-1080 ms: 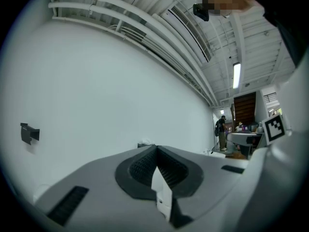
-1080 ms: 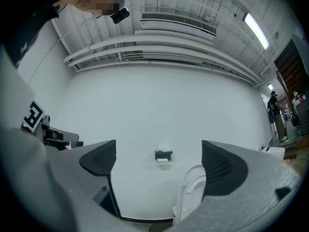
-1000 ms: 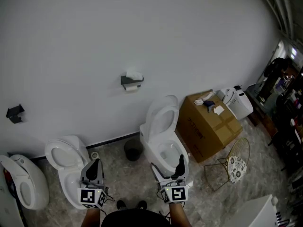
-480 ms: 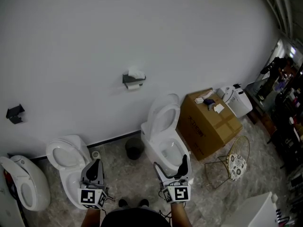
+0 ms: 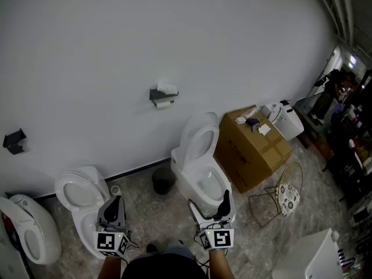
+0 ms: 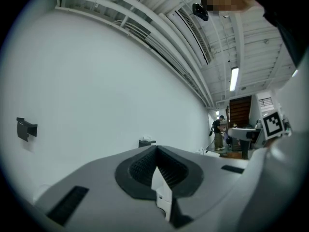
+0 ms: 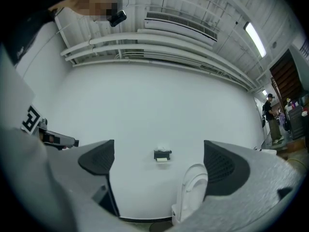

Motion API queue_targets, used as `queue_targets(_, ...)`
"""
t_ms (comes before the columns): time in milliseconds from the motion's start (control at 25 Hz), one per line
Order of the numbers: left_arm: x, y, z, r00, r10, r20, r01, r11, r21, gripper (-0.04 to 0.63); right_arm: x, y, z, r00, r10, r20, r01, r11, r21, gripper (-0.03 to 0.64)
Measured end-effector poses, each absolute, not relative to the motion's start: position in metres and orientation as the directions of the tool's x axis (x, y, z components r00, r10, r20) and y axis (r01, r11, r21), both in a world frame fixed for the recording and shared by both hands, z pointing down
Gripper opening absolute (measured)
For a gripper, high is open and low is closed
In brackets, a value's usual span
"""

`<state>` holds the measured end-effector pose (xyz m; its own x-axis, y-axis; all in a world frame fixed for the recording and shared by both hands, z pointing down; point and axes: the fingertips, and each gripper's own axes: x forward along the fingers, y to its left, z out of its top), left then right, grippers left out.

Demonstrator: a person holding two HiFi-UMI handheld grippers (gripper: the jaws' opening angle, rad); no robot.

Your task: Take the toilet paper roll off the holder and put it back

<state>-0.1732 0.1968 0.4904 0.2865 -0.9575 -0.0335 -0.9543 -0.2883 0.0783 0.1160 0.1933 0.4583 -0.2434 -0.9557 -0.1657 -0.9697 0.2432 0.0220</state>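
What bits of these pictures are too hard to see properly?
- The white toilet paper roll in the dark wall holder: too small in every view to see how it sits.
- Small things on the brown cardboard box: too small, head view.
- Floor in the left gripper view: hidden behind the left gripper's shut grey fingers.
- The far-left white toilet: cut off by the head view's edge.

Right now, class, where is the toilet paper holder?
Head view: the toilet paper holder sits on the white wall, above and left of the middle toilet.

Matt dark holder (image 5: 155,95); glossy ceramic toilet (image 5: 197,150); cardboard box (image 5: 251,150); matt wall (image 5: 174,34).
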Motion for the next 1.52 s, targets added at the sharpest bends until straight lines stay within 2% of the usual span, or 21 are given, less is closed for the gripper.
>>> queue_targets(800, -0.195, 0.156, 0.498, 0.275, -0.959, -0.065, -0.957, -0.280, 0.077, 0.003, 0.093, 0.147, 0.458, -0.256, -0.947, -0.195, -0.967, 0.251, 0.053, 0.554)
queue_targets(1520, -0.172, 0.039, 0.502, 0.277, -0.959, -0.057, -0.958, -0.280, 0.052, 0.003, 0.117, 0.027, 0.455, -0.261, -0.937, -0.234, -0.963, 0.269, -0.004, 0.554)
